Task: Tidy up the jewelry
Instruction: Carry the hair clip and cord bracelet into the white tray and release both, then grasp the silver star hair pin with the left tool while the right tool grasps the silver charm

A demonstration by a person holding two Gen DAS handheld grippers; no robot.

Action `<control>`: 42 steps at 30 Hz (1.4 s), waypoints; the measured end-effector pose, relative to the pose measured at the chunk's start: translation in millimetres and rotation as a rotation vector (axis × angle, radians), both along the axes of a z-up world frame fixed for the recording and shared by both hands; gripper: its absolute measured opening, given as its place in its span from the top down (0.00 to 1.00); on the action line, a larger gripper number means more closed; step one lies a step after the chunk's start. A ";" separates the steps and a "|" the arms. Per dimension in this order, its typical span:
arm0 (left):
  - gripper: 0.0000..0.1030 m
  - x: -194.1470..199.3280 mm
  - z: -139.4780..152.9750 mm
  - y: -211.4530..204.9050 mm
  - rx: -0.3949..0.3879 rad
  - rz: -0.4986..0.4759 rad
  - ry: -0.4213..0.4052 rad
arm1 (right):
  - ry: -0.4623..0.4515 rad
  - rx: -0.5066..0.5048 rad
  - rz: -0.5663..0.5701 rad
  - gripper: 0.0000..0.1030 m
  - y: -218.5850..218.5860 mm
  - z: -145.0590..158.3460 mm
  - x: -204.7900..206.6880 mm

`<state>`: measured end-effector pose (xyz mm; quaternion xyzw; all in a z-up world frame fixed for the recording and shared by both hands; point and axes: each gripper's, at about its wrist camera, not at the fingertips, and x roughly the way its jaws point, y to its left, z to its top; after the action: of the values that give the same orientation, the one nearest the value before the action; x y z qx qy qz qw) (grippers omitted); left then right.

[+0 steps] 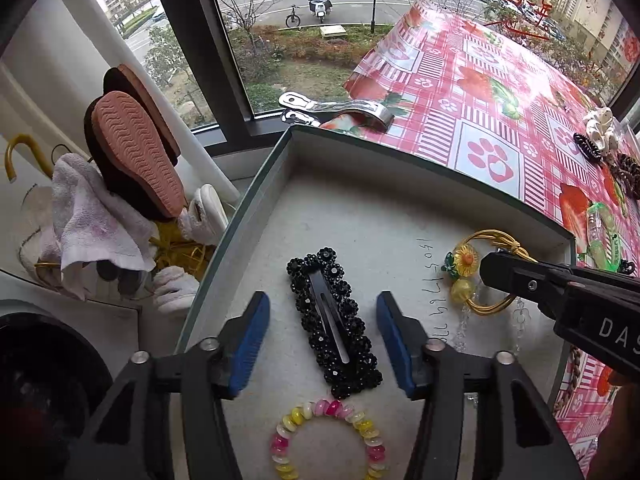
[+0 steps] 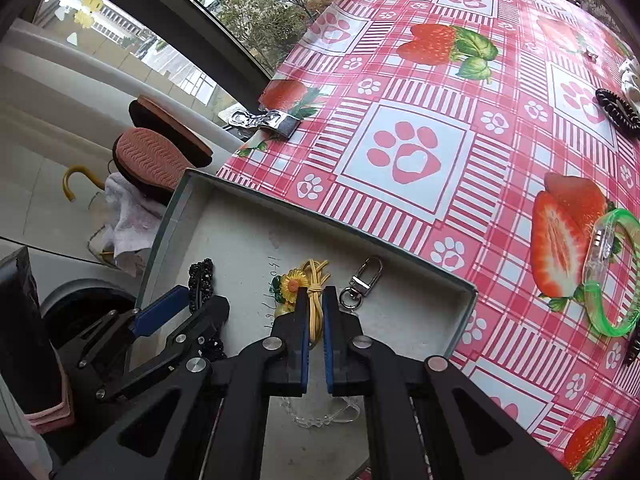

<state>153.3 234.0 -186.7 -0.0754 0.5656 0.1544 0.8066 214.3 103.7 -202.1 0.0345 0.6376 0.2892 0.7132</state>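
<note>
**Q:** Window glass and a street lie behind the bench (image 2: pixel 420 92); what sits on its strawberry-print cloth?

**Operator:** I see a shallow grey tray (image 1: pixel 256 208) at the bench's window-side corner. Inside the tray lie a black beaded hair clip (image 1: pixel 334 320), a pink-and-yellow bead bracelet (image 1: pixel 328 440) just nearer my camera than the clip, and a silver clasp (image 2: pixel 362 282) toward the tray's far wall.

**Q:** And the left gripper (image 1: pixel 322 334)?

**Operator:** My left fingers (image 1: pixel 250 340) stand apart, one on each side of the hair clip, pads clear of it.

**Q:** The right gripper (image 2: pixel 316 308)?

**Operator:** My right fingers (image 2: pixel 302 320) are pinched on the gold cord hair tie (image 2: pixel 316 280) with its sunflower charm, over the tray floor beside the clasp.

**Q:** Outside the tray?

**Operator:** A green translucent band (image 2: pixel 608 272) lies on the cloth, well apart from the tray.
</note>
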 end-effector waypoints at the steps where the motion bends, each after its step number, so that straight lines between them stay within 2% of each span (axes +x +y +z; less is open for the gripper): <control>1: 0.31 -0.9 2.1 -0.6 0.010 0.002 -0.010 | 0.004 0.000 -0.003 0.92 -1.0 0.5 0.7; 2: 0.31 -1.2 3.3 -0.5 0.014 0.005 -0.012 | 0.008 0.001 -0.008 0.85 -1.6 0.9 1.2; 3: 0.31 -1.2 3.8 -0.1 0.011 0.007 -0.008 | 0.011 0.008 -0.013 0.68 -2.1 1.9 1.8; 5: 0.31 -1.6 5.0 1.0 0.000 0.009 -0.003 | 0.004 0.034 -0.025 0.50 -5.5 7.2 2.5; 11: 0.30 -7.0 11.7 -0.1 0.010 0.019 -0.003 | -0.029 0.082 -0.040 0.50 -15.5 31.6 2.2; 12: 0.26 -7.9 12.7 -0.9 0.010 0.019 -0.002 | -0.031 0.089 -0.041 0.50 -17.5 35.3 1.6; 13: 0.06 -9.4 14.2 -1.7 0.015 0.021 -0.004 | -0.033 0.094 -0.043 0.50 -19.8 39.1 0.7; 14: 0.00 -11.5 17.2 -2.8 0.022 0.025 -0.017 | -0.037 0.097 -0.045 0.49 -21.7 42.4 -0.7; 20: 0.00 -20.8 28.3 -17.4 0.062 -0.017 -0.034 | -0.046 0.104 -0.074 0.44 -43.0 58.8 -8.1; 24: 0.00 -27.1 37.0 -28.0 0.063 -0.049 -0.049 | -0.053 0.108 -0.107 0.26 -64.6 66.9 -15.1; 26: 0.00 -29.3 42.0 -35.0 0.043 -0.068 -0.050 | -0.060 0.104 -0.129 0.20 -78.4 70.6 -19.2; 29: 0.00 -31.1 48.1 -51.2 0.008 -0.101 -0.049 | -0.075 0.082 -0.181 0.18 -103.0 76.2 -24.3; 36: 0.00 -36.2 61.8 -110.9 0.001 -0.218 -0.045 | -0.090 0.041 -0.298 0.15 -172.9 83.6 -39.4; 42: 0.00 -44.7 59.8 -163.3 -0.002 -0.321 -0.018 | -0.075 -0.031 -0.383 0.15 -238.9 84.4 -58.0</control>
<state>108.6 70.7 -126.9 0.0137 0.5633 0.0223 0.8258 156.3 -135.2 -117.8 0.1336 0.5964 0.1394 0.7791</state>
